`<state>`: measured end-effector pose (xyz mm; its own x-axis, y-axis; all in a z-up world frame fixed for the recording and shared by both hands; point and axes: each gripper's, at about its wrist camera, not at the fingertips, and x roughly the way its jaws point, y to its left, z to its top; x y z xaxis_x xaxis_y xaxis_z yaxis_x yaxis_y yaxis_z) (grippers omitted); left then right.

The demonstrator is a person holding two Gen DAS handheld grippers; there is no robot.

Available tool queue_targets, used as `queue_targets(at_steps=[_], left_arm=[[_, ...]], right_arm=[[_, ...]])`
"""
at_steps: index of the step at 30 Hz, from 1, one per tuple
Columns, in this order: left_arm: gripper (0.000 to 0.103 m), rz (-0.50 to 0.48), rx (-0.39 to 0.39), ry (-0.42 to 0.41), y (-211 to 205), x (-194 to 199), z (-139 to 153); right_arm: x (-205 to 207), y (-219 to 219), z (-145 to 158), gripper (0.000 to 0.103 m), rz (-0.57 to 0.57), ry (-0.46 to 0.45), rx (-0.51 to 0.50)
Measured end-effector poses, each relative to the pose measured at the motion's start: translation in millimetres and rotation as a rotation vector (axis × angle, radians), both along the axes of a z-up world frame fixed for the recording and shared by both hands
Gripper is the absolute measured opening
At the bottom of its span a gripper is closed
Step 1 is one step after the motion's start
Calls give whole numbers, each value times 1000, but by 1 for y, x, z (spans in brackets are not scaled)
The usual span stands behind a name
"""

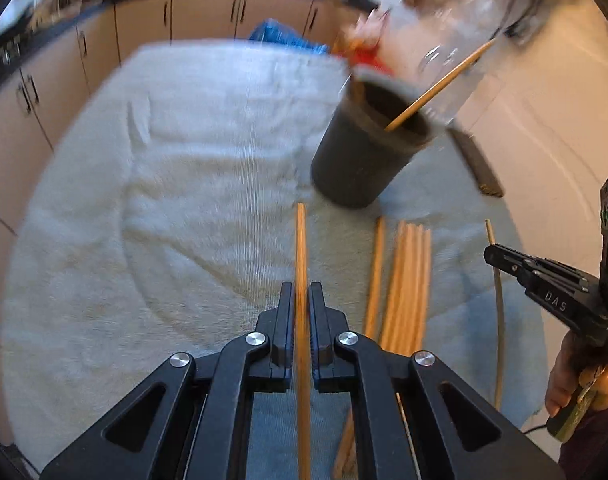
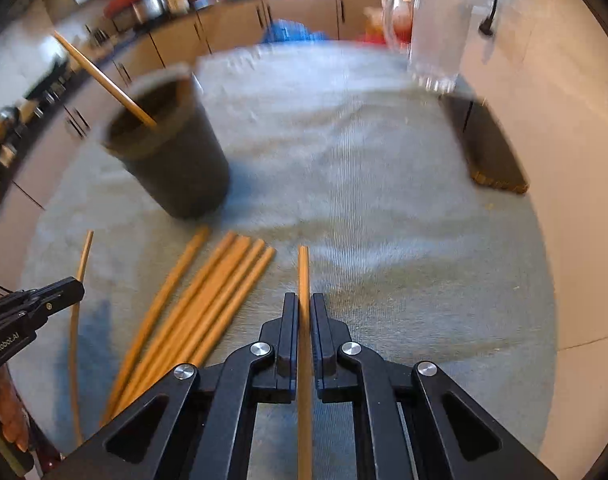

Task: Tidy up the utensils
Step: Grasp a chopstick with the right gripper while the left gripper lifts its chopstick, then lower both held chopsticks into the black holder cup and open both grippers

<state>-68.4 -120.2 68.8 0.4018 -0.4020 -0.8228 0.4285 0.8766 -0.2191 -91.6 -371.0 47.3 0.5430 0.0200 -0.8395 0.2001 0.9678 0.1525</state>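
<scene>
My left gripper (image 1: 302, 292) is shut on a wooden chopstick (image 1: 301, 240) that runs forward between its fingers. My right gripper (image 2: 303, 300) is shut on another chopstick (image 2: 304, 268) in the same way. A dark round cup (image 1: 368, 152) (image 2: 172, 160) stands on the cloth ahead, with one chopstick (image 1: 436, 88) (image 2: 104, 80) leaning in it. Several loose chopsticks (image 1: 408, 280) (image 2: 208, 300) lie side by side on the cloth between the two grippers. Each gripper shows in the other's view, the right gripper (image 1: 489, 254) at the right edge and the left gripper (image 2: 78, 285) at the left edge.
A pale fluffy cloth (image 1: 184, 160) covers the worktop. A clear glass jar (image 2: 436, 32) stands at the far right, and a dark flat board (image 2: 492, 152) lies beside it. Kitchen cabinets (image 1: 144, 20) line the back. A person's hand (image 1: 568, 384) holds the right gripper's handle.
</scene>
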Motion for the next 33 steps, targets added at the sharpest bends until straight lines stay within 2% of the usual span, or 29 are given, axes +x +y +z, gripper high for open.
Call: queue_targets(at_steps=[4, 7, 13, 25, 33], left_arm=[[6, -19, -32, -147, 10, -37, 39], [6, -28, -37, -242, 16, -61, 57], [6, -48, -41, -360, 29, -103, 75], [6, -42, -120, -445, 43, -138, 106], [6, -37, -162, -485, 34, -119, 137]], right_arm=[[-34, 2, 37, 6, -4, -131, 13], [-55, 10, 56, 6, -1, -195, 13], [-91, 32, 78, 6, 15, -285, -19], [-120, 40, 103, 6, 61, -378, -12], [-105, 38, 128, 6, 55, -461, 8]])
